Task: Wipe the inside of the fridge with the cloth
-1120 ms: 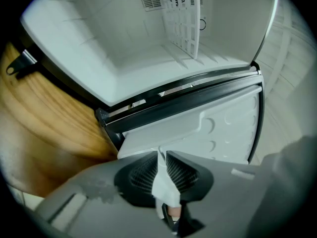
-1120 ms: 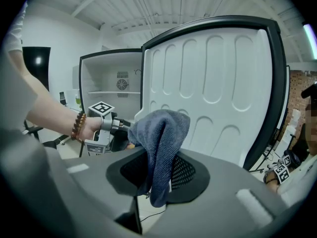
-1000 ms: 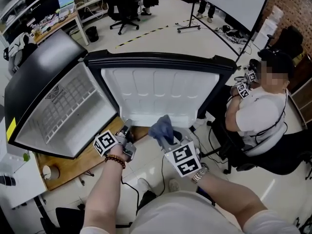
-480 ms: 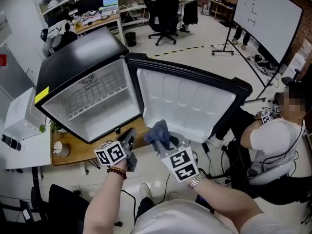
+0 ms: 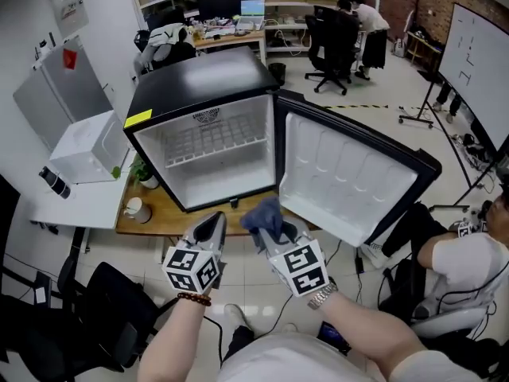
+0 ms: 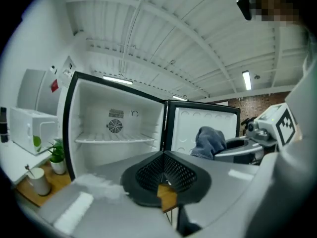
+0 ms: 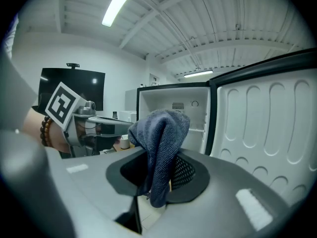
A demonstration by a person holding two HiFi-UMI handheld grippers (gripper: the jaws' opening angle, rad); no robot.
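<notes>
The right gripper (image 5: 274,235) is gripping the grey-blue cloth (image 5: 264,216) between its jaws, with a fold standing up above them and an end hanging below. The left gripper (image 5: 212,225) is hovering just beside it. Its jaws have just been closing and are now meeting with nothing between them. Ahead of both jaws the fridge (image 5: 203,74) is sitting on a wooden bench (image 5: 159,217), its door (image 5: 346,177) standing open.

Right gripper (image 7: 158,178) jaws clamped on a blue-grey cloth (image 7: 161,140), cloth bunched up above them, in front of the open fridge (image 7: 196,115), door (image 7: 267,118) swung out right of the fridge, left gripper (image 7: 101,120) left of the fridge, dark screen (image 7: 74,86) further left
</notes>
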